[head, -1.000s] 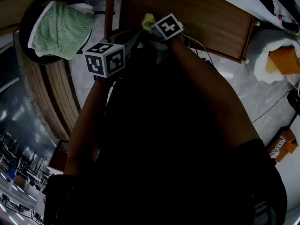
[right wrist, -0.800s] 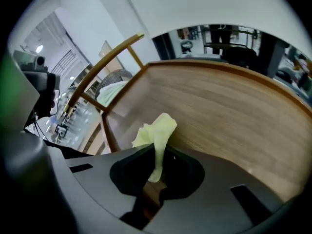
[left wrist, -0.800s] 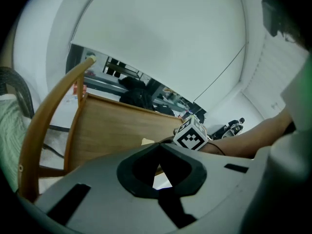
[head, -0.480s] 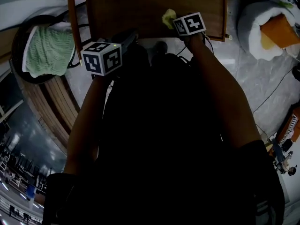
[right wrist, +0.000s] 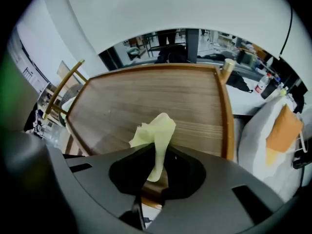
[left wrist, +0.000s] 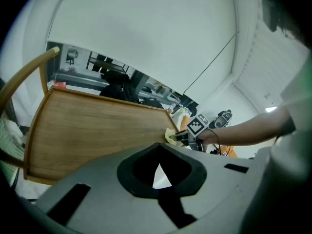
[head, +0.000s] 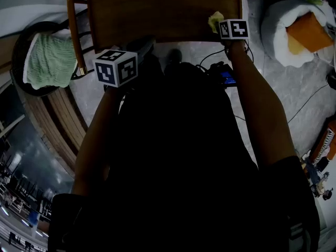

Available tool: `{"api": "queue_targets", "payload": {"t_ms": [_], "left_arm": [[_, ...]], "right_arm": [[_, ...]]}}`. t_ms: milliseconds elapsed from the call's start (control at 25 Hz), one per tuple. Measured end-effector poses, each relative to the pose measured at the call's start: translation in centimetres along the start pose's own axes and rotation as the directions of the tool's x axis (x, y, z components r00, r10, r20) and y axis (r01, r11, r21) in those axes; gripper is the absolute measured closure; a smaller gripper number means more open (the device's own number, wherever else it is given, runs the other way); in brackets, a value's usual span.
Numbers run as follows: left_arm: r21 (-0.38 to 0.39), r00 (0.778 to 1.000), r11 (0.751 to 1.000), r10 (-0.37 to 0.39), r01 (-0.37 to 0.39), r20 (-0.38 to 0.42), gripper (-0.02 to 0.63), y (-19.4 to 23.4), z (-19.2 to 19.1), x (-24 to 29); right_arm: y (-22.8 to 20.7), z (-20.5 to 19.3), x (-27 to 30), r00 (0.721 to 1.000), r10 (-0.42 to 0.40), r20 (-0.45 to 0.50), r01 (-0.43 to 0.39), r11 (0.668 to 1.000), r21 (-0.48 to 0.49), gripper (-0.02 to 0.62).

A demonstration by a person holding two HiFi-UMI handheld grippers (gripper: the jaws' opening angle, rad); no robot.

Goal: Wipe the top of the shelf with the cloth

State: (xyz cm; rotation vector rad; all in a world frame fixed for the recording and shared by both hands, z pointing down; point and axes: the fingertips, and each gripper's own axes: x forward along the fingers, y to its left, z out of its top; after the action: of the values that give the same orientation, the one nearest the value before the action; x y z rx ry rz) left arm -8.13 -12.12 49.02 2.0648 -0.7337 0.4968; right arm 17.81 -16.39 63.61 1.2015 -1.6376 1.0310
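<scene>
Pale yellow-green cloth [head: 214, 20] sits bunched at the near right corner of the brown wooden shelf top [head: 157, 9] in the head view, just ahead of the right gripper [head: 220, 26], whose marker cube shows over the board's front edge. The left gripper [head: 146, 42] hangs short of the front edge toward the left, apart from the cloth. A green knitted textile [head: 50, 62] lies on a dark round seat at far left, and a white bag [head: 278, 30] holding an orange item stands at far right. The person's 2 dark-sleeved arms fill the lower half.

From the left gripper view, the left gripper [left wrist: 158, 149] has its 2 jaws brought together with nothing between them; only a sliver of light shows behind the tips. Beyond them the shelf top [left wrist: 97, 130] stretches away, with the cloth [left wrist: 170, 136] at its far corner, pinched by the right gripper [left wrist: 181, 137]. A curved wooden rail [left wrist: 24, 79] rises at the left.

From the right gripper view, the right gripper [right wrist: 156, 167] is clamped on the cloth [right wrist: 156, 133]: a strip runs down between the 2 jaws and the crumpled rest spreads out ahead of them over the shelf top [right wrist: 161, 94], near its front edge. The raised wooden rim [right wrist: 225, 116] runs along the board's right side, with the white bag [right wrist: 253, 145] beyond it.
</scene>
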Motion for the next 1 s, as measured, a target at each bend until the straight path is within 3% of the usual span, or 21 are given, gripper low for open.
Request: {"api": "queue_targets", "payload": {"t_ms": [160,360,480,560,640,720,800,1000], "left_arm": [[0.004,1.0,1.0,0.008,-0.008,0.01,0.595,-0.7,-0.3,0.0],[-0.008,0.999,1.0,0.028,-0.028,0.034,0.595,-1.2,-0.9,-1.2],[-0.038,0.997,0.999,0.039,-0.036,0.064,0.595,-0.9,-1.1,-2.1],[-0.053,0.995,0.998,0.041,-0.037,0.088,0.595,-0.6,-1.0,-2.7],[-0.063,0.994,0.997,0.045,-0.038,0.104,0.595,0.2,-0.8,-3.7],[-0.071,0.992,0.996,0.054,-0.046,0.11,0.595,1.7,-0.7,-5.2],[-0.079,0.991,0.995,0.069,-0.061,0.112,0.595,3.5,-0.7,-6.9],[-0.098,0.987,0.99,0.115,-0.104,0.111,0.595,7.7,-1.6,-12.1]], "right_arm": [[-3.2,-0.7,-1.1,0.993,-0.119,-0.025,0.119,0.993,-0.004,0.546],[-6.4,-2.1,-2.5,0.964,-0.241,-0.112,0.244,0.97,0.016,0.548],[-7.6,-2.5,-2.8,0.955,-0.268,-0.129,0.276,0.96,0.048,0.548],[-7.2,-1.8,-3.4,0.963,-0.256,-0.085,0.263,0.962,0.078,0.548],[-4.5,0.0,-4.0,0.98,-0.198,0.02,0.196,0.978,0.074,0.548],[1.1,2.5,-4.0,0.989,-0.077,0.126,0.074,0.997,0.029,0.548],[7.9,4.8,-3.3,0.981,0.065,0.183,-0.063,0.998,-0.017,0.548],[25.5,7.9,0.3,0.92,0.355,0.164,-0.339,0.933,-0.117,0.548]]}}
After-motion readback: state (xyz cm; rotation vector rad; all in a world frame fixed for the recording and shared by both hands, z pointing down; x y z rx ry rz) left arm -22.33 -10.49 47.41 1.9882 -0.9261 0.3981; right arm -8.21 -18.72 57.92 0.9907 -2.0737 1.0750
